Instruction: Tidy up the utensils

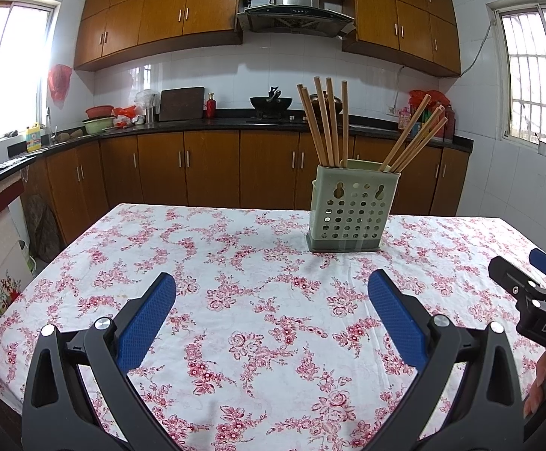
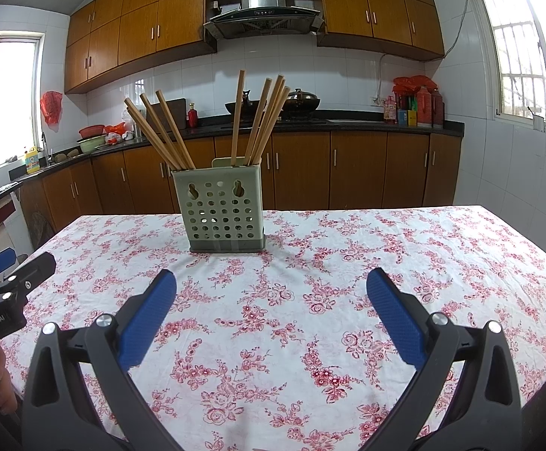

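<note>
Green perforated chopstick holder (image 1: 352, 210) sits mid-table on floral tablecloth (image 1: 235, 263), wooden chopsticks (image 1: 325, 124) already split into two bunches. We hold left gripper (image 1: 271, 315) and right gripper (image 2: 271, 314) spread wide, nothing held, well short of holder. Looks sorted, guessing we're just parked.

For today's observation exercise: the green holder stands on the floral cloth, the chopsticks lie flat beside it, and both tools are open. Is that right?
One thing is wrong: the chopsticks do not lie flat beside the holder. They stand in it, in two leaning bunches, as the right wrist view shows. The rest holds: the holder stands on the floral cloth, and the left tool and right tool are both open.
</note>
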The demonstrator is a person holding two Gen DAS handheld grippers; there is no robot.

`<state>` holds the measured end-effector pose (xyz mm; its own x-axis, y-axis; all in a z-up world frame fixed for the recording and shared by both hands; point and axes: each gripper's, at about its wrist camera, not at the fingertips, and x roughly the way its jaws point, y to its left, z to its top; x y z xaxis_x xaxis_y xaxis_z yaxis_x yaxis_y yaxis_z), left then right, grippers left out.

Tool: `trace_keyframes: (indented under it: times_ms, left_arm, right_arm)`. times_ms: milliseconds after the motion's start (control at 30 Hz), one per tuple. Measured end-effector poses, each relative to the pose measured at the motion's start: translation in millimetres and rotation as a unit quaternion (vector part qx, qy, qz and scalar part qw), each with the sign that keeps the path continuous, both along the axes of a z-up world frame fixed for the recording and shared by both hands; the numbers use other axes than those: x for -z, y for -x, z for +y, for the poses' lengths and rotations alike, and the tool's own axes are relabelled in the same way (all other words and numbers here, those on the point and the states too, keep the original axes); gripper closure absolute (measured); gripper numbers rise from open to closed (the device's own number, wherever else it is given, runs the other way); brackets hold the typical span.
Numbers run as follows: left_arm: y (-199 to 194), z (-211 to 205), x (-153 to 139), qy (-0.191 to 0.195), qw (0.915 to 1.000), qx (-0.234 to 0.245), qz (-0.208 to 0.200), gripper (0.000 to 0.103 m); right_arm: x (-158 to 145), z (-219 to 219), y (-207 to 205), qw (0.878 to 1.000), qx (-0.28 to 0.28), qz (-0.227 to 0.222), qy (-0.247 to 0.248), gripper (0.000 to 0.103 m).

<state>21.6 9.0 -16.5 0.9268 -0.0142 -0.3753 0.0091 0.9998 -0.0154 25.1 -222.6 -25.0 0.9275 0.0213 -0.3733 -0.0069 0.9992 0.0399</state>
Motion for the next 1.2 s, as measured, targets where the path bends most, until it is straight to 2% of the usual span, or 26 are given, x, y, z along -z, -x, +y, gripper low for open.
trace_keyframes:
  times_ms: [1200]
  left_arm:
    - [0.1, 2.1, -0.9, 0.001, 1.0, 0.003, 0.003, 0.002]
  right_arm:
    - [-0.5, 0.6, 0.1, 1.0, 0.002, 0.0, -0.002, 0.004]
